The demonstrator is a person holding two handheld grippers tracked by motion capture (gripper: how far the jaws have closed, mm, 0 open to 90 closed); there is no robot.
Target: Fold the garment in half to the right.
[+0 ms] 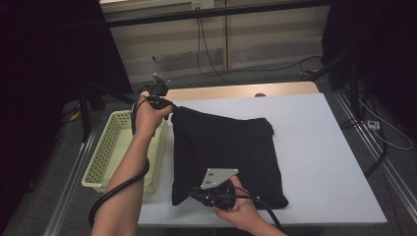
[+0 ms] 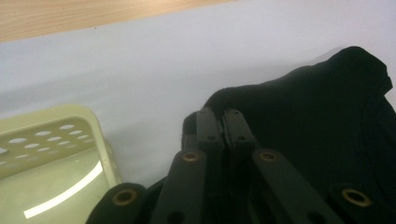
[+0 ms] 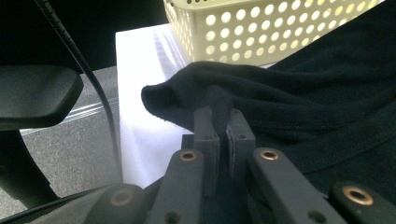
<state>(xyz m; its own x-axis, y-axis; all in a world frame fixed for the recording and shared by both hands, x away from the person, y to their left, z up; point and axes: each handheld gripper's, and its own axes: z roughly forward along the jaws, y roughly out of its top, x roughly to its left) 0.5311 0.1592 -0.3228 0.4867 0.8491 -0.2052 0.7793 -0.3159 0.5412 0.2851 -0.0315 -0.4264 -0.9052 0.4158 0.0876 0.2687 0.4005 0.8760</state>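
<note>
A pale yellow perforated basket (image 1: 110, 150) sits at the lower left of the frame, against the white desk (image 1: 319, 157). Black cables (image 1: 206, 54) trail over the grey floor (image 1: 275, 76) at the top.

basket (image 1: 114, 150) blocks left, table (image 1: 324, 147) right open

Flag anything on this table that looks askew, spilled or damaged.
Nothing looks spilled or damaged. The black garment lies folded but slightly skewed on the white table, its left edge bunched where the left gripper and right gripper each pinch a corner. The yellow basket sits upright beside it.
</note>
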